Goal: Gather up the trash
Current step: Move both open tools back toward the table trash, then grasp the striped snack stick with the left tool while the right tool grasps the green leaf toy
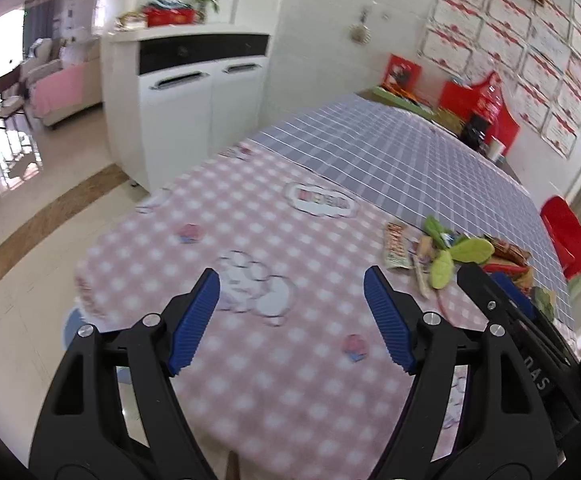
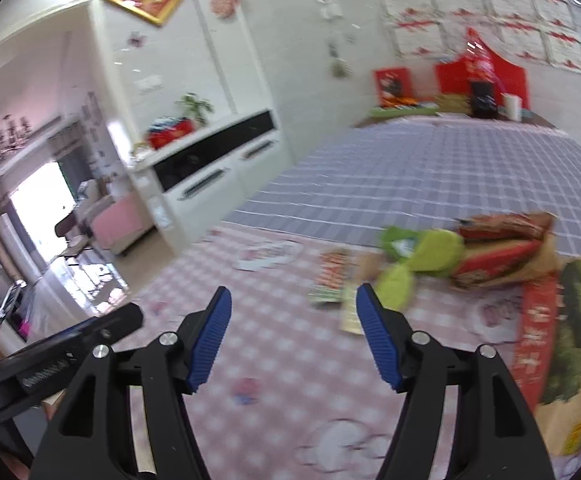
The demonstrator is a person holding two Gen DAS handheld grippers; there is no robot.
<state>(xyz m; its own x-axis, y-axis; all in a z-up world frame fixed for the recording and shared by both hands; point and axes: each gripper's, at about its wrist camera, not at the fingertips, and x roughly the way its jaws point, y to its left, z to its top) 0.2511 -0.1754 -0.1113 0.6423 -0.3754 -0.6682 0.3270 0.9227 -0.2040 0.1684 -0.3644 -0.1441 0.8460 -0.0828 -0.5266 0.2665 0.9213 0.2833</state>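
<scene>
The pile of green and red snack wrappers (image 2: pixel 430 256) lies ahead, to the right of the right gripper (image 2: pixel 294 316), which is nearer; both grippers' fingers (image 1: pixel 194 316) apart, empty.

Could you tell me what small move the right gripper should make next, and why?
Probably ease the right gripper forward and to its right toward the green wrapper. Its jaws stand apart with nothing between them, and that wrapper lies just past its right fingertip at the near edge of the trash pile on the pink checked cloth.
</scene>
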